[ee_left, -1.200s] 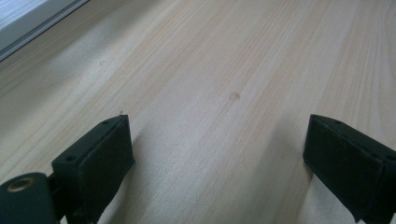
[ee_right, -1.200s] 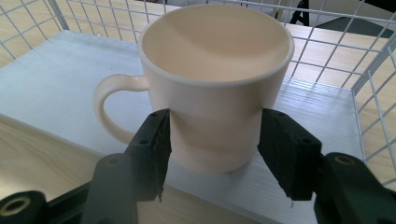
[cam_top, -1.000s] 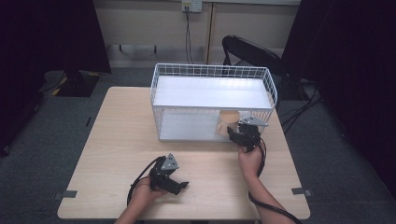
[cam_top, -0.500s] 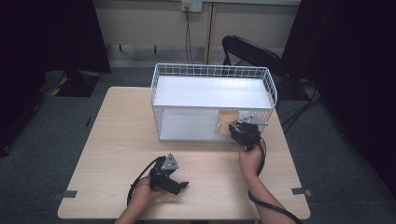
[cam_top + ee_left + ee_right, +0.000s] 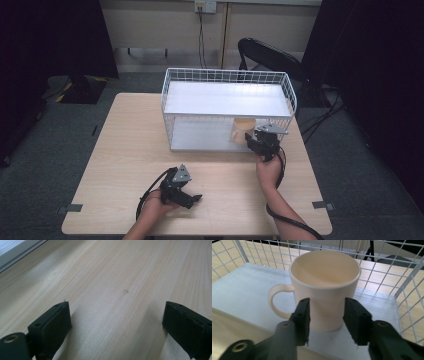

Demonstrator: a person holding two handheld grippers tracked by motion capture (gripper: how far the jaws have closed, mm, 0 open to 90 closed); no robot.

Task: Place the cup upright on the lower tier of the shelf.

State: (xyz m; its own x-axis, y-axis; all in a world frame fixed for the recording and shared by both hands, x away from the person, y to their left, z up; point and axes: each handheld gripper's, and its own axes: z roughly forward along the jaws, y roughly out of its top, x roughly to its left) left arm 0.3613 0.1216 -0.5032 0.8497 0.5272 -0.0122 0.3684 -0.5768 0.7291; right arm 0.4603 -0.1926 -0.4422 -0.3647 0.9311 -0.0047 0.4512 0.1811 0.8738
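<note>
The cream mug [image 5: 324, 287] is seen set farther inside the wire rack's [image 5: 227, 80] lower shelf, near its right front corner. The right gripper [image 5: 326, 317] has been released; the left gripper [image 5: 115, 322] stays open on the table [image 5: 125, 150].

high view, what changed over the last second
Hardly anything. The right gripper stays at the front right of the wire rack, by the cream mug on its lower shelf; whether it has crept is too slight to tell. The left gripper rests open on the table, unmoved.
</note>
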